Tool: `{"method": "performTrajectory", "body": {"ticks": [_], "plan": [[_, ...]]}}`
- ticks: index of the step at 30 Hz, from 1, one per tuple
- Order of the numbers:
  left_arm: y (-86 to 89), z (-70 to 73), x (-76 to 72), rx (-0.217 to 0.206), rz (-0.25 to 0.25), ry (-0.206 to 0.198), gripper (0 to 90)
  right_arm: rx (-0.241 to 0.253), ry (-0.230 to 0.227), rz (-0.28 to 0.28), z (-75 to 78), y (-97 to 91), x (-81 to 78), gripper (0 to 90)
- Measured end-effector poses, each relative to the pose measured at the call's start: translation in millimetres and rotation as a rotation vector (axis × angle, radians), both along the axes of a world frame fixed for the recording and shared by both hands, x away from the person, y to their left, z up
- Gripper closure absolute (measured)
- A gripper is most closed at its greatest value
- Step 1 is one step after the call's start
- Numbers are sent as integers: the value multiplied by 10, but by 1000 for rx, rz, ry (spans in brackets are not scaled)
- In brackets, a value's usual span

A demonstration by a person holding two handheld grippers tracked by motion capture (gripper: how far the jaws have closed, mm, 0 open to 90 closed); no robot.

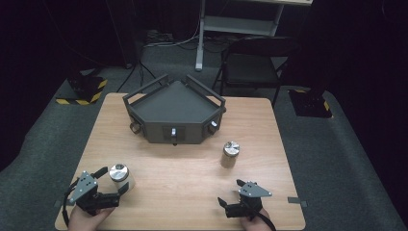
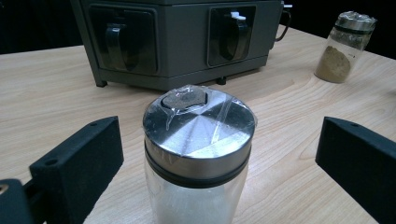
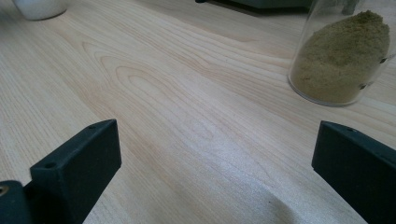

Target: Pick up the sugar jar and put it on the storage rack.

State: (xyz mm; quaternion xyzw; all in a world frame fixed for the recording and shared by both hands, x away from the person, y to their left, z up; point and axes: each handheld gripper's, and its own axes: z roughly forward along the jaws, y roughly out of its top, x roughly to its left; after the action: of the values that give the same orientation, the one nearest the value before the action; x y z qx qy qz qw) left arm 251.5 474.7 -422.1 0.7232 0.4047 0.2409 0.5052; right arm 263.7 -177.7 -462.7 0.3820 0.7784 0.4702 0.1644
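The left tool (image 1: 113,182) is spread wide around the white jar (image 2: 198,154) at the counter's (image 1: 192,192) near left, gripping nothing. A lopsided closing could tip the jar. The grey rack (image 1: 174,113) stands behind. The right tool (image 1: 234,192) is held open, empty, short of the brown jar (image 1: 230,154).

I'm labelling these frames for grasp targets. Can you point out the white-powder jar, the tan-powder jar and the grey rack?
white-powder jar (image 2: 198,133): left gripper view, on its steel lid.
tan-powder jar (image 3: 343,63): right gripper view, on the powder behind the glass.
grey rack (image 1: 173,103): high view, on its flat top.
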Motion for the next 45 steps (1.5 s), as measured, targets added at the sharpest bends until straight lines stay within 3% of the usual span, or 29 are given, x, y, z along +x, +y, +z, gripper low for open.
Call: {"method": "performTrajectory", "body": {"ticks": [9, 15, 21, 34, 45], "plan": [[22, 12, 122, 24, -33, 1, 63, -1, 4, -3, 3, 4, 4, 9], [20, -15, 180, 9, -41, 8, 141, 3, 7, -4, 2, -2, 7, 9], [18, -44, 207, -10, -32, 16, 209, 6, 5, -5, -2, -6, 4, 9], [-7, -67, 180, 7, -3, -4, 336, 10, 9, 0, -2, -14, 13, 9], [-37, -104, 175, 22, 5, -10, 326, 11, 8, 1, -4, -18, 12, 9]]}}
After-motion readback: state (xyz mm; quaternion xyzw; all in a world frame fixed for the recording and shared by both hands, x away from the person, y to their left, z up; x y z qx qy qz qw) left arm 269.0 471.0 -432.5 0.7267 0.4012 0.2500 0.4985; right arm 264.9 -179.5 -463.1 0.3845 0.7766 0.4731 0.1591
